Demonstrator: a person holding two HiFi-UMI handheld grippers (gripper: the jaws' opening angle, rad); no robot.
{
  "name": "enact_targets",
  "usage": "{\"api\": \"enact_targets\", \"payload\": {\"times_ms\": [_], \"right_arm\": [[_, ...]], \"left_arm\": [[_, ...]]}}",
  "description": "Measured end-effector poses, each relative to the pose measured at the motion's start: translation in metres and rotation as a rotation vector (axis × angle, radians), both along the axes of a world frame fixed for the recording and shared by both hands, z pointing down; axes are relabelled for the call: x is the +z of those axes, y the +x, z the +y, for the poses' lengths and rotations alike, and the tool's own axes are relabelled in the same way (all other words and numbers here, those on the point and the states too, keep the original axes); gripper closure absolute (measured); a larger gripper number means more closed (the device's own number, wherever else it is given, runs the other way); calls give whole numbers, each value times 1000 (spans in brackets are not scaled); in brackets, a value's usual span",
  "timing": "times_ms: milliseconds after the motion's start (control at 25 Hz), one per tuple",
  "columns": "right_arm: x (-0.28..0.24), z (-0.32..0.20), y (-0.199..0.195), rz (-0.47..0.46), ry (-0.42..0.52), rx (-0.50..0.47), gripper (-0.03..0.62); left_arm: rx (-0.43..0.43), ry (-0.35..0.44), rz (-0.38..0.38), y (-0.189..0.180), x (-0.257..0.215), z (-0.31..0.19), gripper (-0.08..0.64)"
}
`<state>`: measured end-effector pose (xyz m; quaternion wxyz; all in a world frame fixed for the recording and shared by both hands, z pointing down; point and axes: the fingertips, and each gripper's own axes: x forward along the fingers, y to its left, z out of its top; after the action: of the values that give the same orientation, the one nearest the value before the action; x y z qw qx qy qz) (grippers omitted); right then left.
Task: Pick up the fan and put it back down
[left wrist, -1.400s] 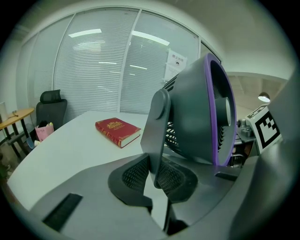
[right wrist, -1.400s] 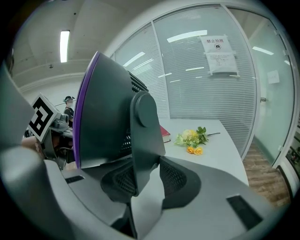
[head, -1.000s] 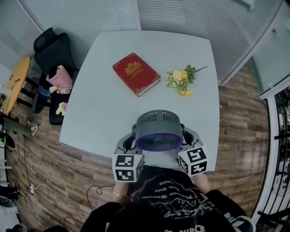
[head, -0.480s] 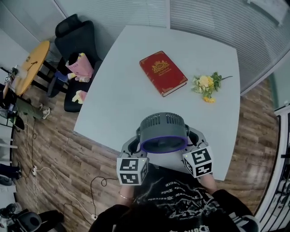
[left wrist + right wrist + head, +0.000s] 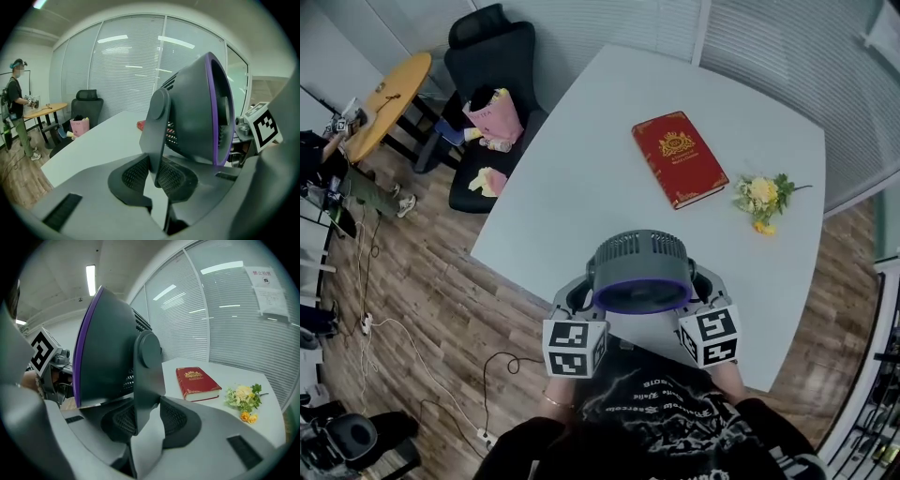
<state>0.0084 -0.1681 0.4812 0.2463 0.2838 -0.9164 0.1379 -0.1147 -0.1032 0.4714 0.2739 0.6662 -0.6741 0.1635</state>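
Observation:
A grey fan (image 5: 639, 272) with a purple rim hangs above the white table's (image 5: 581, 187) near edge, its face turned up toward me. My left gripper (image 5: 579, 298) is shut on the fan's left side arm (image 5: 157, 126), and the mesh pads (image 5: 136, 173) press on it. On the other side my right gripper (image 5: 701, 286) is shut on the right side arm (image 5: 147, 380). In the left gripper view the left gripper (image 5: 157, 176) clamps the arm's lower end. The right gripper (image 5: 145, 420) does the same in its own view.
A red book (image 5: 680, 159) lies on the table beyond the fan, with a small bunch of yellow flowers (image 5: 761, 199) to its right. At the far left, a black chair (image 5: 492, 66) holds pink bags beside a round wooden table (image 5: 389, 98). A person (image 5: 16, 105) stands there. Cables lie on the wooden floor.
Both grippers and the fan have slid left along the table's near edge together. The book and flowers now sit further right in the head view, and the chair has come further into it.

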Motion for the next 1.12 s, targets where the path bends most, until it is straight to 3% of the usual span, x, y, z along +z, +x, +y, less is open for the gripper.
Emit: {"api": "enact_targets", "payload": {"times_ms": [560,720,880,1120], "right_arm": [[12,-35,-92,29,0,-63,474],[26,-46,-115,75,-5,-63,476],[37,-55,-136,52,-42,-56,479],[60,-72,-162,91,-61,-32,482]], "left_arm": [[-32,-14,-6,-86,10,-27,518],[-33,-23,-20,-109,18,-37,518],[-36,-42,-2,-130,30,-46,518],[-14,-71,-17,-158,50,-65,518]]}}
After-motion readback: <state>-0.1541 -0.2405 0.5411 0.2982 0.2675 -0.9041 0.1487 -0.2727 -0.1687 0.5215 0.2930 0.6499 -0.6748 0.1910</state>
